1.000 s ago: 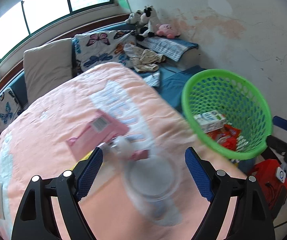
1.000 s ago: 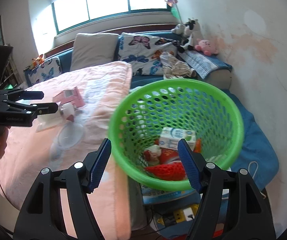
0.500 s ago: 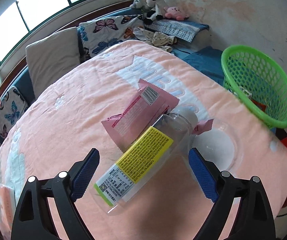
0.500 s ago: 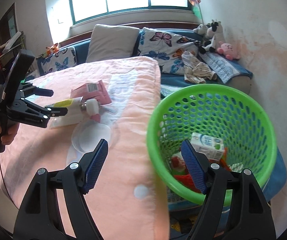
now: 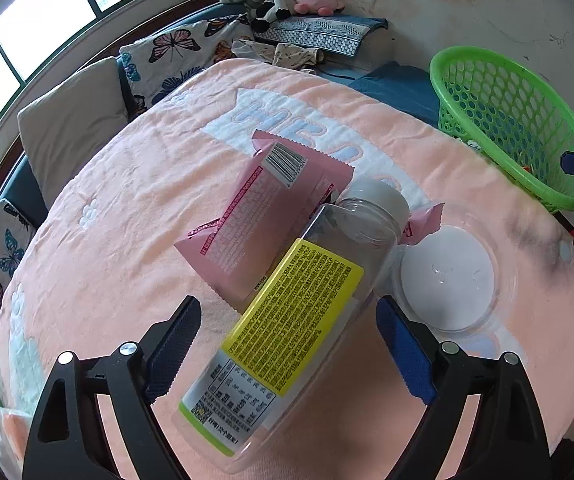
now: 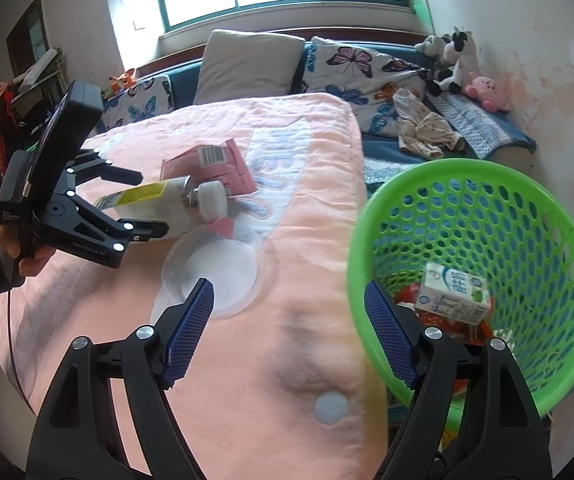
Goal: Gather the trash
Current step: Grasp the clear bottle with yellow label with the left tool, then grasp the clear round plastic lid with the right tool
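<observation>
Two claws, both spread wide, neither gripping anything.

Left wrist view: my left claw (image 5: pixel 287 340) straddles the clear bottle (image 5: pixel 299 320), which lies on its side on the pink blanket (image 5: pixel 127 220), yellow label up, white cap pointing away from me. The body sits between my pads (image 5: pixel 173 344) w/ gaps both sides, no contact that I can see. Pink wrapper (image 5: pixel 259 216) lies just ahead, partly under the bottle's neck end. Clear plastic lid (image 5: pixel 447 280) is ahead-right, just beside my right pad. Green basket (image 5: pixel 507 120) is far ahead-right, off the blanket edge.

Risks from here, as I judge it: bottle lies skewed to my jaws, so closing could spin or roll it out instead of pinching it; smooth round plastic may slip. My right pad could also catch the lid, or I could drag the wrapper along w/ the bottle.

Right wrist view: my right claw (image 6: pixel 289 332) hangs over the blanket edge, jaws wide apart, empty. Basket (image 6: pixel 467 184) is just ahead-right, its rim close by my right pad; a milk carton (image 6: pixel 453 294) and red wrappers (image 6: pixel 407 296) already lie inside. Lid (image 6: pixel 215 272) is just ahead of my left pad. Bottle (image 6: pixel 159 200) and wrapper (image 6: pixel 211 168) are further ahead-left, w/ the left claw (image 6: pixel 149 204) around the bottle.
</observation>
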### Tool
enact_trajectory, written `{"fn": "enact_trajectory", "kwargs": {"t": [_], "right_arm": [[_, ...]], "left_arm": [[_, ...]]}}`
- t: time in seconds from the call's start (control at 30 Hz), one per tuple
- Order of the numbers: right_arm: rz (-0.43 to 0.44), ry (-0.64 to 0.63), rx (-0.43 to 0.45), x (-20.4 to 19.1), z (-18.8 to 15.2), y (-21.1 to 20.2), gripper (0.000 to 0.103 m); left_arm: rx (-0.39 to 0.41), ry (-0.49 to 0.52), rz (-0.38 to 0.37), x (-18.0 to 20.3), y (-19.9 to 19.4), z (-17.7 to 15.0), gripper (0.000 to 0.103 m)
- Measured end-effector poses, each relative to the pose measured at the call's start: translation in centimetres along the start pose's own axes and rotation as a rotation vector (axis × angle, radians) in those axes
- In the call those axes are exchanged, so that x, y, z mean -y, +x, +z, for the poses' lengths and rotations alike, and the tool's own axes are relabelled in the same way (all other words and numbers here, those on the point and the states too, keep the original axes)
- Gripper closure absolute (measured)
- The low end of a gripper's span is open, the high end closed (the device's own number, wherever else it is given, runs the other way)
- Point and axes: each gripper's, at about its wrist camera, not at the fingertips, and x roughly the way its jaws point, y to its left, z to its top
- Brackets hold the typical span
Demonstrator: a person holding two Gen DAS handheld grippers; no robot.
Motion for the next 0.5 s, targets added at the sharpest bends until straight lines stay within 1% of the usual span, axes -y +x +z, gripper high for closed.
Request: {"fn": "enact_trajectory", "kwargs": {"t": [0.1, 0.13, 0.2, 0.3, 0.37, 0.5], "right_arm": [[0.016, -0.014, -0.009, -0.6, 0.1, 0.6, 0.023], [0.019, -0.017, -0.012, -0.8, 0.1, 0.7, 0.023], [0.029, -0.026, -0.020, -1.3, 0.0, 1.2, 0.023], [0.044, -0.042, -0.031, -2.0, 0.1, 1.9, 0.022], [0.054, -0.051, -0.039, -2.3, 0.1, 2.3, 0.020], [0.073, -0.071, -0.057, -3.1, 0.0, 3.4, 0.017]], "left_arm": [[-0.002, -0.013, -0.033, 0.1, 0.3, 0.0, 0.029], [0.000, -0.014, -0.039, 0.2, 0.3, 0.0, 0.034], [0.011, -0.003, -0.027, 0.6, 0.1, -0.1, 0.036], [0.022, 0.002, -0.017, 1.0, -0.2, -0.4, 0.042], [0.022, -0.013, -0.016, 0.9, -0.5, -0.6, 0.049], [0.037, -0.052, -0.014, 0.7, -1.7, -1.1, 0.054]]}}
